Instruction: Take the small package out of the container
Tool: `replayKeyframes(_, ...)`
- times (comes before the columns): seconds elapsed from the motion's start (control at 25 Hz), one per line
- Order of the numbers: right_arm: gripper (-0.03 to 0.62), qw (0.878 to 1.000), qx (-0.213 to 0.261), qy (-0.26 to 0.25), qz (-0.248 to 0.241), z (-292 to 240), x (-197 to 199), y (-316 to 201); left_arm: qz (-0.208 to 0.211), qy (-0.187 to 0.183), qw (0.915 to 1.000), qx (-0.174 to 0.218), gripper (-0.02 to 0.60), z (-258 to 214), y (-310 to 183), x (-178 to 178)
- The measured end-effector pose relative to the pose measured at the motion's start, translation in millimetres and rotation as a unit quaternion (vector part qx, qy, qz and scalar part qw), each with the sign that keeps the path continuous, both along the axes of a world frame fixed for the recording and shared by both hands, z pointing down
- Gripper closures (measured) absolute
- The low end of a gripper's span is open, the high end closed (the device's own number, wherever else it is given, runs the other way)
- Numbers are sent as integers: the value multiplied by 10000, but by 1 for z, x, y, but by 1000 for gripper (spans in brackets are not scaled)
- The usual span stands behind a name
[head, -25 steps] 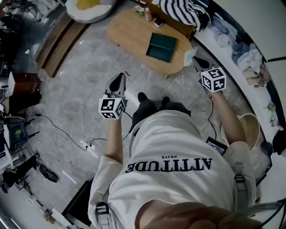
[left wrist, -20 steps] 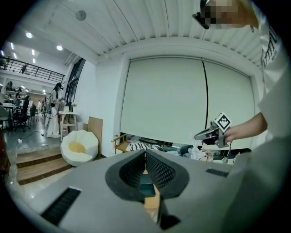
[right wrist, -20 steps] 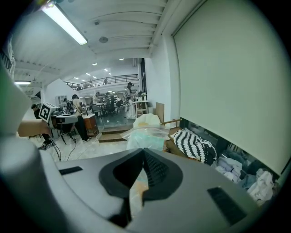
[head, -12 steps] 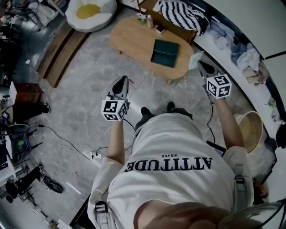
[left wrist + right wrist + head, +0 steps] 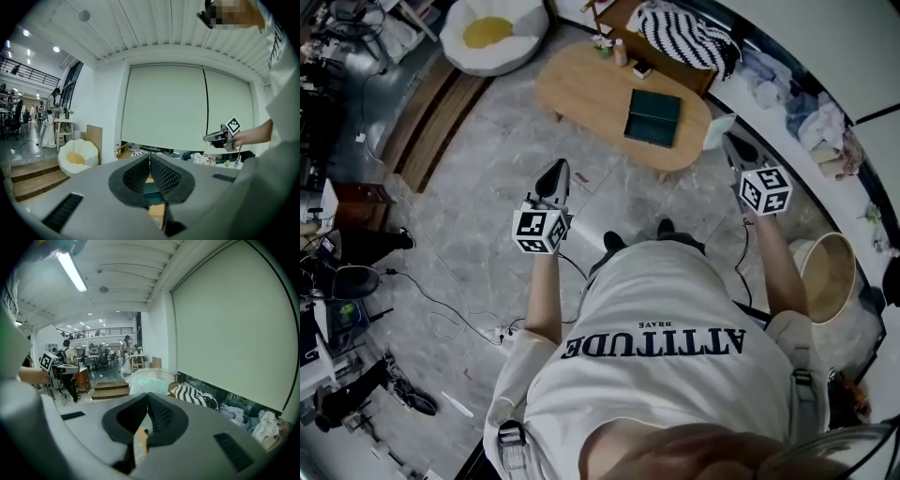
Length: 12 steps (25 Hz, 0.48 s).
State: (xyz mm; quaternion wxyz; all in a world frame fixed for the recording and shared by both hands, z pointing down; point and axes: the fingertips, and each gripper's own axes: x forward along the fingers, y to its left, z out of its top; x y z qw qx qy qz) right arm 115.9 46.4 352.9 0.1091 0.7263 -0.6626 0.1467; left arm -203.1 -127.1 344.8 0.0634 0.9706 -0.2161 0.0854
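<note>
Head view first: the small package itself is nowhere to be seen, and my guess is it lies inside the dark green flat rectangular container [image 5: 653, 117]. That sits on the right half of the light oval wooden coffee table [image 5: 581, 84], and from up here I can't tell whether its top is a lid or an open tray. Something that small should be light, maybe slick if wrapped, so a pinch across its narrow sides or a raised edge looks the safest hold. The left gripper [image 5: 551, 178] hangs over the grey marbled floor [image 5: 469, 187], well short of the table, jaws pressed together on nothing. The right gripper [image 5: 739, 150] hovers just off the table's right end, jaws likewise closed and empty
</note>
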Motion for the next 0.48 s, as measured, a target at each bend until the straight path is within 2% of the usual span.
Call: replayKeyframes(0.48, 574, 9997, 207, 67, -84, -12, -13, -11, 1, 29, 10000, 27, 558, -5, -12, -6)
